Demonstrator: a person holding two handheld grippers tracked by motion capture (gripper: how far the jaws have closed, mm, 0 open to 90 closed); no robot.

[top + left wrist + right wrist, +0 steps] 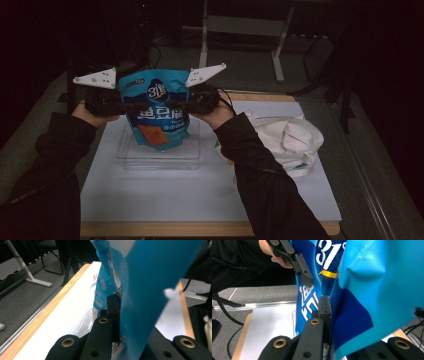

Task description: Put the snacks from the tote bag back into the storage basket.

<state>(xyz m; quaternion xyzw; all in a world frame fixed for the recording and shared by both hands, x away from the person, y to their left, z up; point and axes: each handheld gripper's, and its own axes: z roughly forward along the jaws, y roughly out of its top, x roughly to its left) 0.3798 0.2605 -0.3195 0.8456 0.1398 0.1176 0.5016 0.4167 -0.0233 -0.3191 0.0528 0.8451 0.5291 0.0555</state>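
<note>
Both sleeved forearms are reaching forward over the white tabletop (200,195). A clear rectangular plastic tray (160,159) is sitting on it; a crumpled white cloth bag (290,140) is lying to its right. Above the tray, the left hand-held gripper (127,106) and right hand-held gripper (181,105) are each clamping a side edge of the glossy blue snack pouch (157,110), suspending it upright. Grey floor and metal table legs beyond.

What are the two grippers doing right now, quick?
Left gripper: shut on the blue bag, held up above the clear tray.
Right gripper: shut on the same blue bag, from the other side.
</note>
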